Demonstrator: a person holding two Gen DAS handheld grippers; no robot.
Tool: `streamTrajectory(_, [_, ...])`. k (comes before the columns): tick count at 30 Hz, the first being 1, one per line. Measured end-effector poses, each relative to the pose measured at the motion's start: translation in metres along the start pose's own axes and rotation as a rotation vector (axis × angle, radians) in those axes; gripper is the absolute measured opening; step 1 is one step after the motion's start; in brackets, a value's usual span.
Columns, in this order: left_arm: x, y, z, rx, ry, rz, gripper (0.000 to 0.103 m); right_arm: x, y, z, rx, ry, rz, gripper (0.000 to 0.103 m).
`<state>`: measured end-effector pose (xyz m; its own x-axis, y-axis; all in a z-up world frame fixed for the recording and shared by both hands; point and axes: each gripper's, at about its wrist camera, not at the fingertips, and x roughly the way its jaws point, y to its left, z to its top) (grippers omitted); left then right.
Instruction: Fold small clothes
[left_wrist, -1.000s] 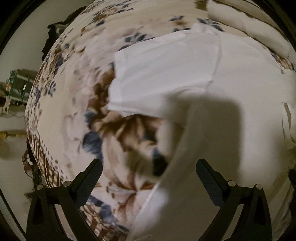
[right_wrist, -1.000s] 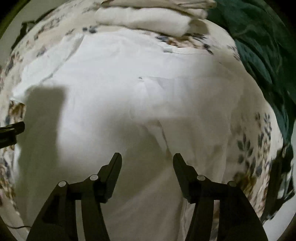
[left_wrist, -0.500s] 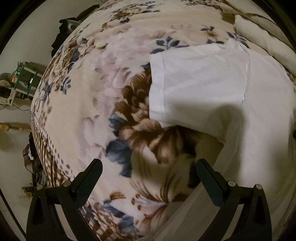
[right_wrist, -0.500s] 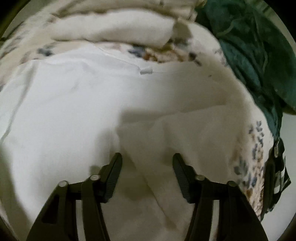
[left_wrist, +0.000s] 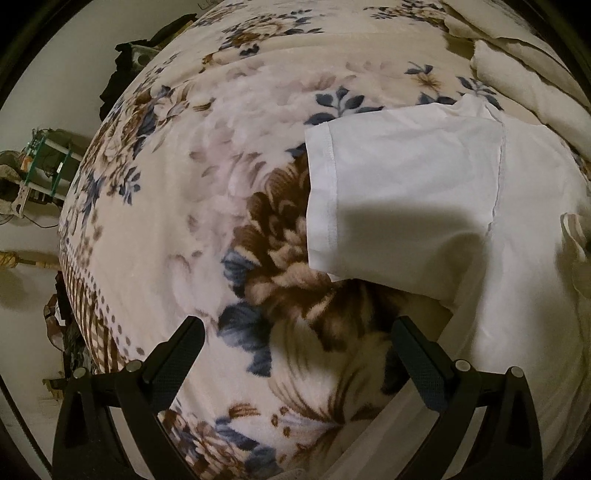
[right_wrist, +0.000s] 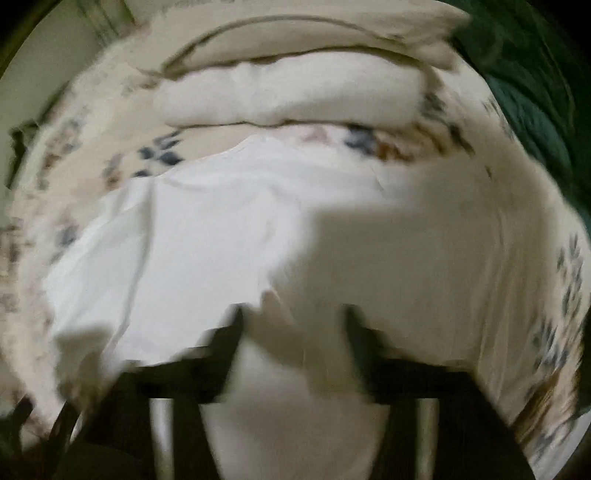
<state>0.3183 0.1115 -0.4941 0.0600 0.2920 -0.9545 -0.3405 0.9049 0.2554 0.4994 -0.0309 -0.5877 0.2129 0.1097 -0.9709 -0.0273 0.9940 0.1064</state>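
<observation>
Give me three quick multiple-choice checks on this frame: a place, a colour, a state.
1. In the left wrist view, where does the white shirt lie relative to the left claw?
A. ahead and to the right
B. ahead and to the left
C. clamped in it

2. What colour is the cloth at the right wrist view's upper right?
A. red
B. dark green
C. yellow

3. How does the left claw stand?
A. shut on a sleeve
B. shut, holding nothing
C. open

A: the sleeve spreads ahead, rightward.
B: dark green folds.
C: only floral blanket shows between its fingers.

White T-shirt (left_wrist: 424, 192) — spread flat, short sleeve out sideways, hem stitched — on the floral blanket (left_wrist: 221, 184)
</observation>
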Motion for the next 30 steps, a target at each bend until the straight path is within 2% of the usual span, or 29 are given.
streamTrajectory(3, [0.005,0.006,0.004,-0.022,0.014,-0.024,0.103,-0.015,-0.028,-0.053,0.029,0.039,0.016,0.066])
streamTrajectory(5, [0.011,0.014,0.009,-0.068,0.034,-0.082,0.103,-0.019,-0.043,-0.087,0.05,0.08,0.011,0.066])
streamTrajectory(7, [0.024,0.027,0.015,-0.166,0.088,-0.199,0.103,-0.022,-0.054,-0.117,0.083,0.124,-0.014,0.066])
streamTrajectory(8, [0.033,0.035,0.018,-0.234,0.125,-0.282,0.103,-0.02,-0.065,-0.132,0.111,0.14,-0.027,0.066])
streamTrajectory(10, [0.055,0.05,0.02,-0.417,0.204,-0.474,0.103,-0.019,-0.073,-0.154,0.145,0.159,-0.053,0.066])
streamTrajectory(12, [0.076,0.057,0.022,-0.559,0.25,-0.604,0.1,-0.012,-0.088,-0.168,0.201,0.175,-0.08,0.066])
streamTrajectory(14, [0.089,0.058,0.029,-0.638,0.252,-0.645,0.097,-0.007,-0.1,-0.175,0.261,0.171,-0.091,0.066])
streamTrajectory(15, [0.091,0.058,0.033,-0.659,0.234,-0.634,0.095,-0.005,-0.102,-0.176,0.28,0.168,-0.093,0.066])
streamTrajectory(16, [0.091,0.058,0.037,-0.673,0.213,-0.624,0.086,-0.006,-0.107,-0.178,0.299,0.164,-0.095,0.066])
streamTrajectory(17, [0.089,0.057,0.04,-0.677,0.185,-0.603,0.056,-0.005,-0.109,-0.178,0.314,0.159,-0.101,0.066])
streamTrajectory(19, [0.076,0.054,0.046,-0.64,0.113,-0.57,0.01,-0.002,-0.111,-0.175,0.322,0.151,-0.112,0.066])
streamTrajectory(20, [0.067,0.049,0.049,-0.607,0.077,-0.545,0.007,-0.001,-0.111,-0.173,0.324,0.151,-0.115,0.066])
streamTrajectory(22, [0.044,0.041,0.053,-0.534,-0.018,-0.531,0.006,0.002,-0.11,-0.171,0.321,0.146,-0.131,0.066])
streamTrajectory(26, [-0.015,-0.013,0.059,-0.267,-0.192,-0.509,0.006,0.005,-0.109,-0.162,0.31,0.141,-0.152,0.066])
streamTrajectory(28, [-0.037,-0.061,0.054,-0.094,-0.22,-0.513,0.006,0.004,-0.115,-0.164,0.308,0.14,-0.162,0.066])
streamTrajectory(30, [-0.051,-0.112,0.039,0.074,-0.207,-0.546,0.007,0.002,-0.125,-0.167,0.312,0.141,-0.167,0.066])
